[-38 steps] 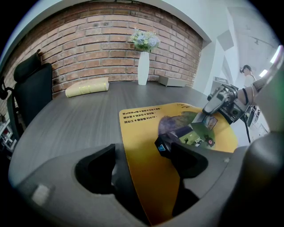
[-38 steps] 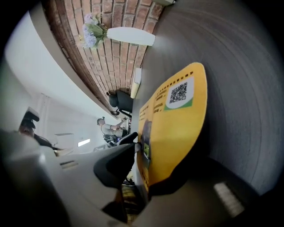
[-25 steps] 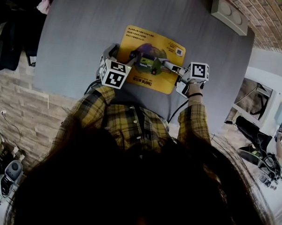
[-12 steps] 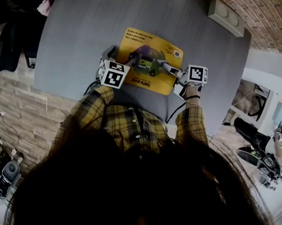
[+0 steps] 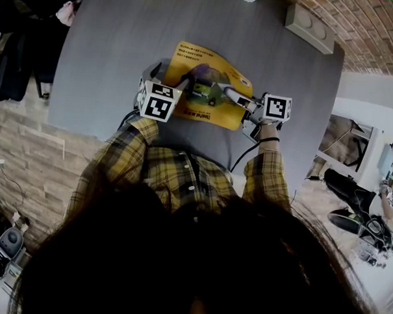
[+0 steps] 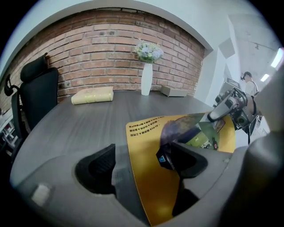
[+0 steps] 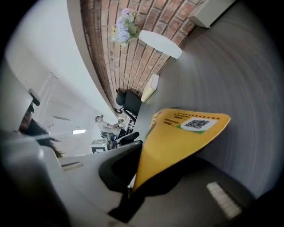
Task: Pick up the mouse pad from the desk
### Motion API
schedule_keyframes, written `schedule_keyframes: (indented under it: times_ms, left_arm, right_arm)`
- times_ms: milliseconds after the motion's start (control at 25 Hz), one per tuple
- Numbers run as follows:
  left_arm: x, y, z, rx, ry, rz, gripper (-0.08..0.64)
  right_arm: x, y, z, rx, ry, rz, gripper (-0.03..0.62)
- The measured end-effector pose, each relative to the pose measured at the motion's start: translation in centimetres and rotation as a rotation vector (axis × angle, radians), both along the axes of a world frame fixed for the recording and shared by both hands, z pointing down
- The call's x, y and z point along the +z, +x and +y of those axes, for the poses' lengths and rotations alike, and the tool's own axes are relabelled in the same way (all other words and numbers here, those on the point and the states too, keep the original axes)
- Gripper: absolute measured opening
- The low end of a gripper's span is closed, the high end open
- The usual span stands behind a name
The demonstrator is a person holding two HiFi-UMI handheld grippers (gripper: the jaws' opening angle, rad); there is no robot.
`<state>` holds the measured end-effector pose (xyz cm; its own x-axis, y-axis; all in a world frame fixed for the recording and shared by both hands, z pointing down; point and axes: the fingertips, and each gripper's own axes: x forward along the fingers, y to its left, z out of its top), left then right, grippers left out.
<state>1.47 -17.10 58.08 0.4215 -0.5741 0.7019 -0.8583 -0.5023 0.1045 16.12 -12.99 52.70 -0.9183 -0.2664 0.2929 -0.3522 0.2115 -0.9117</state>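
Head view, mouse pad [image 5: 199, 61] between left tongs [image 5: 184, 84] and right tongs [image 5: 228, 92], both pinching it

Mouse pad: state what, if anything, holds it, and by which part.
The mouse pad is held by the left tongs, shut on its left edge, and the right tongs, shut on its right edge.

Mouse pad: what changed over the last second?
The left gripper and the right gripper rose a little, each shut on the mouse pad. The pad now bows up off the desk, where earlier it looked flat. No new grip or release: both grippers already seemed to be on it. The grey box at the desk's far corner stayed put.
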Motion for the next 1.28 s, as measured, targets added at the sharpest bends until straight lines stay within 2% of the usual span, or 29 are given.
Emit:
schedule_keyframes:
  times_ms: [360, 680, 1040, 1280]
  left_arm:
    - [-4.4, -0.1, -0.2, -0.008, 0.093, 0.028, 0.376]
    - [-9.2, 0.4, -0.6, -0.011, 0.193, 0.079, 0.348]
    - [-14.0, 1.3, -0.1, -0.006, 0.272, 0.154, 0.304]
    - [-17.2, 1.7, 0.7, 0.005, 0.332, 0.208, 0.274]
  right_arm:
    - [-4.8, -0.6, 0.1, 0.004, 0.149, 0.018, 0.014]
    - [-9.4, 0.5, -0.5, 0.092, 0.333, 0.121, 0.014]
    - [-14.0, 3.3, -0.7, 0.244, 0.579, 0.327, 0.014]
    - [-17.2, 3.7, 0.2, 0.34, 0.735, 0.46, 0.014]
